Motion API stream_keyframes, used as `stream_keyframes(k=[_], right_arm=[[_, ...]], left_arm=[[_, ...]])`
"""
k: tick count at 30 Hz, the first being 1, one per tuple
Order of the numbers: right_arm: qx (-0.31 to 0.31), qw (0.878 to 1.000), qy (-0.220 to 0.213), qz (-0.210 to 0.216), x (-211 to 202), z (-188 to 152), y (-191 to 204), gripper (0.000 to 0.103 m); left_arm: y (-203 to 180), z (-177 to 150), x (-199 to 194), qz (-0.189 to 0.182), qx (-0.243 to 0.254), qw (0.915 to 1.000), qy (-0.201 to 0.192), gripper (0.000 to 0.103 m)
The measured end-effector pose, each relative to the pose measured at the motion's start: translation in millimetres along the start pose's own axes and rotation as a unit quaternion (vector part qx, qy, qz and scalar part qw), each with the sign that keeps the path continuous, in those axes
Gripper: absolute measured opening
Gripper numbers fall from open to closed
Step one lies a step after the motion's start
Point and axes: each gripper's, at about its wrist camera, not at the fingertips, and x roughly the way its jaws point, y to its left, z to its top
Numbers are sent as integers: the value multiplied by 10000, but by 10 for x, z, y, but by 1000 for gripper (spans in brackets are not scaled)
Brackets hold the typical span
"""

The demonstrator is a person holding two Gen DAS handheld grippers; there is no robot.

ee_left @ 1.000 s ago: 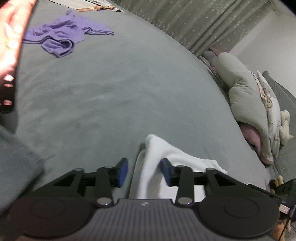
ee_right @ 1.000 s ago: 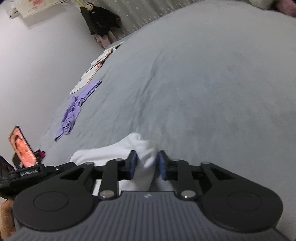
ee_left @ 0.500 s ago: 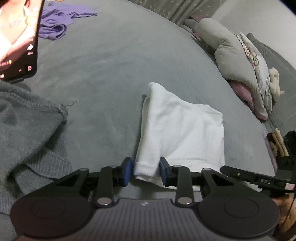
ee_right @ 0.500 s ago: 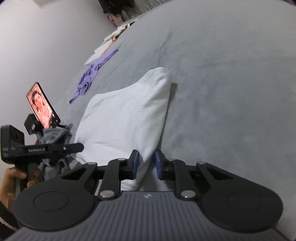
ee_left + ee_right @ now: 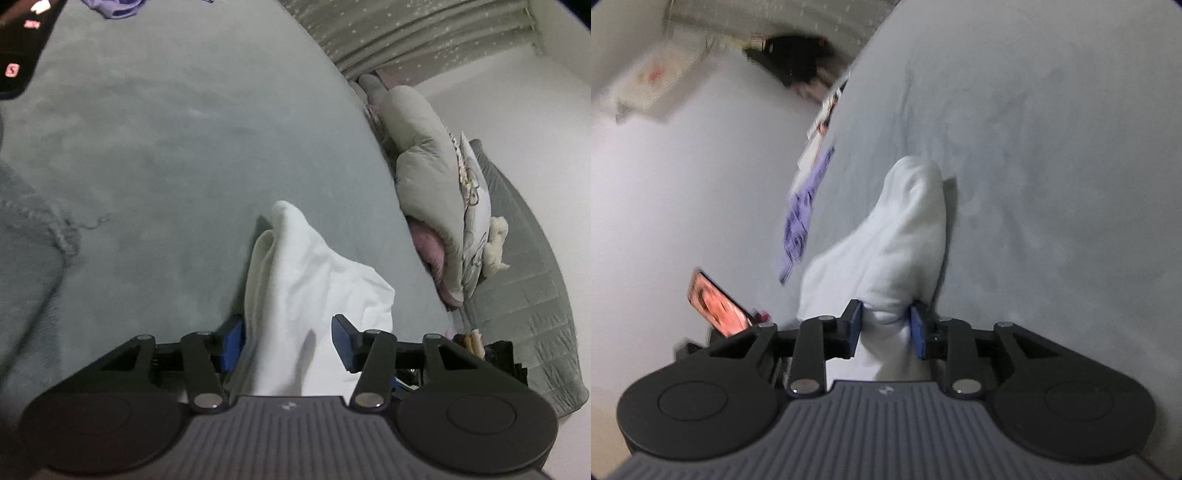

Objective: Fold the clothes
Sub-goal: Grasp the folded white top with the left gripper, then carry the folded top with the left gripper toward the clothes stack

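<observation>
A white garment (image 5: 306, 273) lies folded on the grey bed cover (image 5: 184, 147), humped up toward its far end. My left gripper (image 5: 288, 339) straddles its near edge. The jaws are opening: the left pad touches the cloth, and the rest hangs loose between the pads. In the right wrist view the same white garment (image 5: 905, 229) runs away from my right gripper (image 5: 886, 328). Its blue pads still pinch a bunched corner of the cloth while the jaws are opening.
A grey knitted garment (image 5: 29, 251) lies at the left. A lit phone on a stand (image 5: 716, 310) is near it. A purple garment (image 5: 801, 218) and papers (image 5: 820, 125) lie at the bed's far side. Pillows and a quilt (image 5: 424, 177) line the right side.
Both grippers have sunk and turned. Half a second ago the white garment lay spread out flatter; now it is drawn closer and humped. Both pairs of jaws stand wider than half a second ago.
</observation>
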Motion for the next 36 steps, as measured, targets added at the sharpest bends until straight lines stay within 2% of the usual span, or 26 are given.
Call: stream_keyframes(k=[3,6,10,13,15,16,17,18,20,23,26,28,30,31,33,36], right_arm=[[-213,9997,-11,-111,21,13,51,24],[-427,9989,-10,-202,-56,17,116,14],[-351,9990,34,-266,-327,68,147,12],[-379,9982,165,-433,-481,111,238,12],[-619,9943,400,-774,-471,104,313,16],[-750,9912,489,-973,-449,88,315,21],[-854,9879,553,-1167,-425,80,295,31],[-851,9877,546,-1192,-428,79,270,33],[-497,9939,443,-884,-435,125,147,41],[-274,9970,312,-659,-330,199,53,41],[-103,9990,134,-424,-29,314,14,41],[-108,9993,70,-362,119,356,31,41],[-417,9980,68,-481,249,367,105,31],[-694,9955,107,-632,305,361,160,20],[-835,9944,104,-644,280,363,195,17],[-997,9942,-150,-374,52,361,288,14]], left_arm=[[-26,-49,65,82,-16,9999,-123,16],[-91,-109,96,140,-89,9997,-163,15],[-286,-111,68,56,-110,9999,-100,15],[-463,-134,34,161,168,9997,-14,15],[-500,-129,49,329,402,9986,134,18],[-468,-126,96,504,470,9971,327,25],[-419,-120,127,606,428,9963,428,29],[-373,-115,139,565,362,9967,455,29],[-270,-90,133,355,194,9982,435,33],[-164,-33,233,87,-3,9992,379,35],[-29,25,384,-345,-383,9984,248,34],[25,44,463,-470,-533,9973,159,26],[41,38,504,-501,-609,9969,69,18],[38,28,514,-490,-627,9968,24,16],[-2,34,499,-411,-609,9973,-18,15],[-314,60,480,-282,-217,9993,-80,15]])
